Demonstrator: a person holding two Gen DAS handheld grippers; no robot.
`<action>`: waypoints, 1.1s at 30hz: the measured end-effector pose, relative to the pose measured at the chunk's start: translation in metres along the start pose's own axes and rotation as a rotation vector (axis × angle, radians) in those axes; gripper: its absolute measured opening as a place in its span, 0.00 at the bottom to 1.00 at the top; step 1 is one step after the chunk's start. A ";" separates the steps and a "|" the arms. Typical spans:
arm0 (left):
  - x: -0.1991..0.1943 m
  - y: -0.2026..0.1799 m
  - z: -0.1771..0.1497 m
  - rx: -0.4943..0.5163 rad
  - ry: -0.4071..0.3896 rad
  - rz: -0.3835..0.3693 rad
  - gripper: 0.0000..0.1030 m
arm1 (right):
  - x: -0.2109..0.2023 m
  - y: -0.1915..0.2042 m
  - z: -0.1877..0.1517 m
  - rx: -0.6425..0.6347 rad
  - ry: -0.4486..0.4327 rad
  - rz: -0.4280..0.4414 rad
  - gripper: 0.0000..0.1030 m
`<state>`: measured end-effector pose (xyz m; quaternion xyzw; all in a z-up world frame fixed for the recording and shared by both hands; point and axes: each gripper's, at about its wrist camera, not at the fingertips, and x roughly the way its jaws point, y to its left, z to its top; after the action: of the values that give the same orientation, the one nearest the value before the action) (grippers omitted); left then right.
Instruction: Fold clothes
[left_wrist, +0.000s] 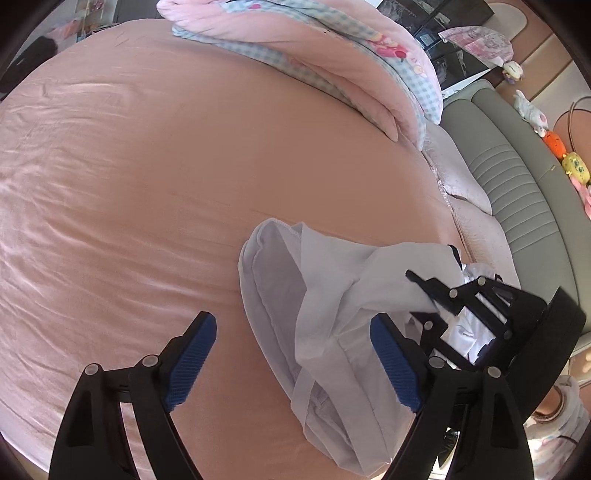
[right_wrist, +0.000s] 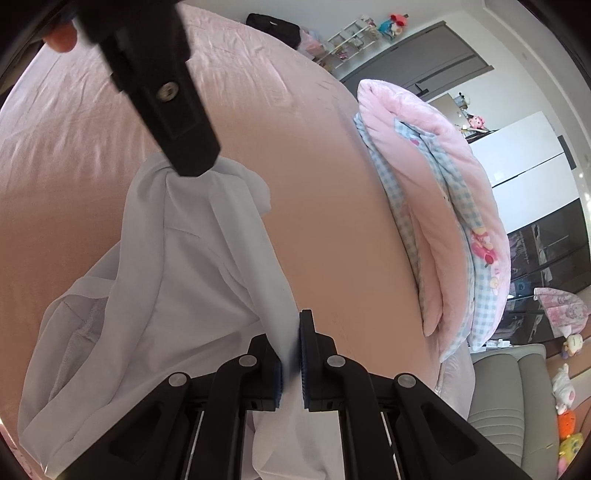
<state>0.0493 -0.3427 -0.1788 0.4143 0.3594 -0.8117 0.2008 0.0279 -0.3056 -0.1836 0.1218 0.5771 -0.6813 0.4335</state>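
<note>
one white garment (right_wrist: 177, 280) lies bunched on the pink bed (left_wrist: 129, 166); the right gripper (right_wrist: 291, 354) pinches its edge to lift and spread it, while the left gripper (left_wrist: 295, 362) hangs wide apart, empty

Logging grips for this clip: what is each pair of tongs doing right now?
Left tongs: open, holding nothing, poised over the thin white cloth garment.
Right tongs: closed on that garment's edge.
</note>
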 end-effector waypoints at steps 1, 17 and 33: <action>0.003 0.000 -0.003 0.000 0.006 0.011 0.83 | 0.001 0.000 -0.001 -0.010 0.001 -0.011 0.04; 0.066 -0.025 -0.055 0.054 0.273 -0.074 0.83 | 0.007 -0.013 -0.010 -0.003 0.059 -0.103 0.04; 0.082 -0.053 -0.085 0.174 0.292 0.038 0.83 | 0.017 -0.048 -0.010 0.094 0.109 -0.144 0.04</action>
<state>0.0141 -0.2464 -0.2577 0.5504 0.3051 -0.7670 0.1253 -0.0202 -0.3066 -0.1654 0.1371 0.5747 -0.7293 0.3452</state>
